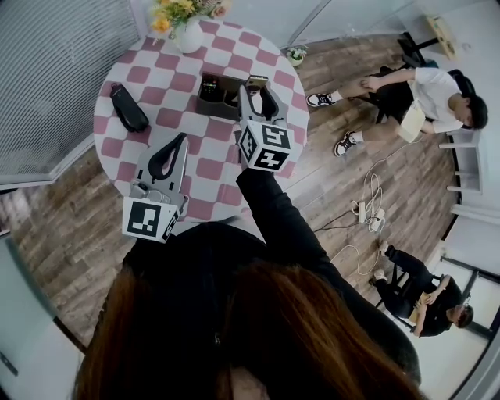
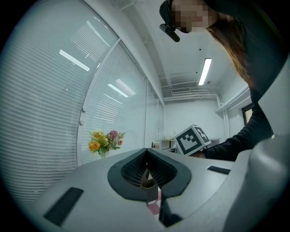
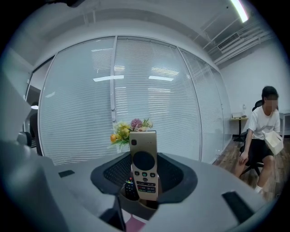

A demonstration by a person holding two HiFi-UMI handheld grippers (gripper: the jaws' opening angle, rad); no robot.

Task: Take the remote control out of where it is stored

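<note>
Right fingers (image 3: 111, 171) pinch the remote (image 3: 143, 165) over the holder's (image 1: 219, 109) rim (left fingers (image 2: 129, 170) together).

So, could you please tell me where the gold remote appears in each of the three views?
Head view: the gold remote sits upper centre, just above the dark box.
Left gripper view: I cannot make it out.
Right gripper view: the remote stands upright at centre, between the jaws of the right hand-held gripper.
Shared landmark: the flowers, in all three views.
</note>
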